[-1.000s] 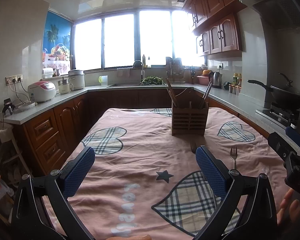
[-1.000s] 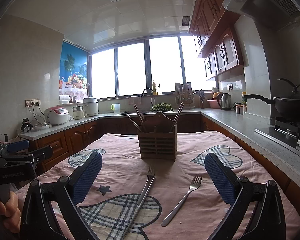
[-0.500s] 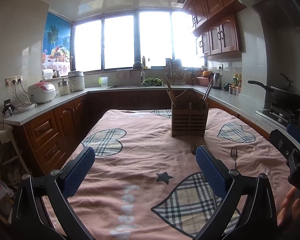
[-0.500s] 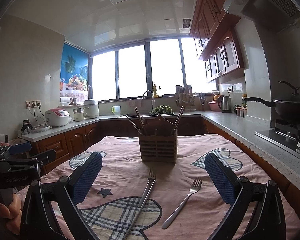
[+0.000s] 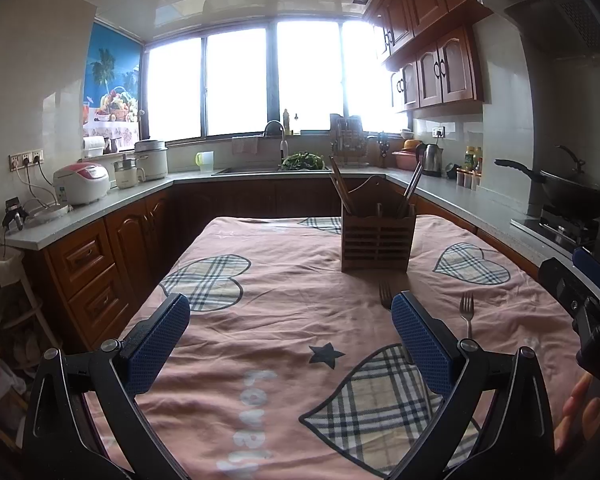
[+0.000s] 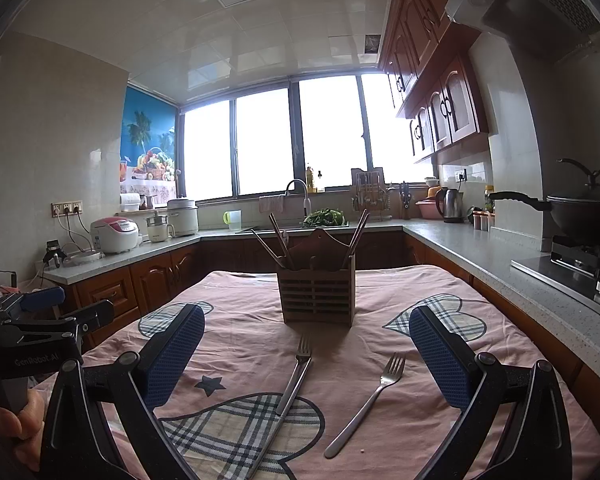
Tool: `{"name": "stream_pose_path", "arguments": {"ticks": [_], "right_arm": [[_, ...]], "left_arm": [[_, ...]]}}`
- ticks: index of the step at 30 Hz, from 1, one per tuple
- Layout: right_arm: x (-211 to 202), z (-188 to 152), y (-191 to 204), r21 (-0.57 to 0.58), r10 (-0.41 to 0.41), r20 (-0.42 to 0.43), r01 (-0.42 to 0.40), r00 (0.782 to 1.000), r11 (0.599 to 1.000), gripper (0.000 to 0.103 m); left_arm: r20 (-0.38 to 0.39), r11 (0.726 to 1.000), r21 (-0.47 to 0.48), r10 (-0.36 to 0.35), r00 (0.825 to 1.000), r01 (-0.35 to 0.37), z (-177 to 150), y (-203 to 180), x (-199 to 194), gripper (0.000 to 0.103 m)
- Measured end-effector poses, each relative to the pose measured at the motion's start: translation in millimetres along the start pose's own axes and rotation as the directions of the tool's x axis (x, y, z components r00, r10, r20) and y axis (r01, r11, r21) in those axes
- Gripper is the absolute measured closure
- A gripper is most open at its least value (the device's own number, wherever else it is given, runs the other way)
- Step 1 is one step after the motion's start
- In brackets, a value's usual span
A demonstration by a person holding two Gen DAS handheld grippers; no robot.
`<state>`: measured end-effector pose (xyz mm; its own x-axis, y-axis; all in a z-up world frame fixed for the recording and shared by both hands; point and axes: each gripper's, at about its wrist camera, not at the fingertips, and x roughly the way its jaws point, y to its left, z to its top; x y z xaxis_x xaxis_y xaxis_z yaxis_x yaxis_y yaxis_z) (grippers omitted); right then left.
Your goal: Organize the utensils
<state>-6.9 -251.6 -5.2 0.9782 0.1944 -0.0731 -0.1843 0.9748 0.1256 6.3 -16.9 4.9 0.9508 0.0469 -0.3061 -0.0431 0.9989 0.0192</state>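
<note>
We hold the right gripper (image 6: 306,354) above the near part of the table, its blue-padded fingers (image 6: 174,354) spread wide apart with nothing between them, and the left gripper (image 5: 290,338) likewise stands open and empty further to the left. On the pink tablecloth (image 6: 244,344) with its plaid hearts lie two forks. The left fork (image 6: 296,376) lies almost straight ahead of our right gripper, between its fingers in the view, tines pointing toward the far side, with a second slim metal piece lying along its handle that we cannot identify. The right fork (image 6: 370,398) lies just to the right of it, angled, tines far and handle near, also inside the span of the open fingers. Beyond both forks, toward the far end of the table, stands the wooden utensil holder (image 6: 318,298), upright, with chopsticks (image 6: 278,236) leaning out of it. From the left wrist view the holder (image 5: 376,240) stands far and right, and one fork (image 5: 466,312) lies just right of our right-hand finger.
</note>
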Motion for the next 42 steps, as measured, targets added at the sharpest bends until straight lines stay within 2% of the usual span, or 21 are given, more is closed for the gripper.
{"name": "stream_pose_path", "arguments": {"ticks": [29,42], "right_arm": [[3.7,-1.7,-3.9,0.014,-0.005,0.000,0.005,1.000,1.000,0.000],[16.3,-2.6,-8.8,0.021,-0.017,-0.038,0.018,0.999,1.000,0.000]], "left_arm": [[-0.003,1.000,0.013,-0.014,1.000,0.014,1.6,-4.2,4.1,0.000],[-0.019,1.000,0.007,-0.028,0.999,0.028,7.7,-5.1,17.0,0.000]]}}
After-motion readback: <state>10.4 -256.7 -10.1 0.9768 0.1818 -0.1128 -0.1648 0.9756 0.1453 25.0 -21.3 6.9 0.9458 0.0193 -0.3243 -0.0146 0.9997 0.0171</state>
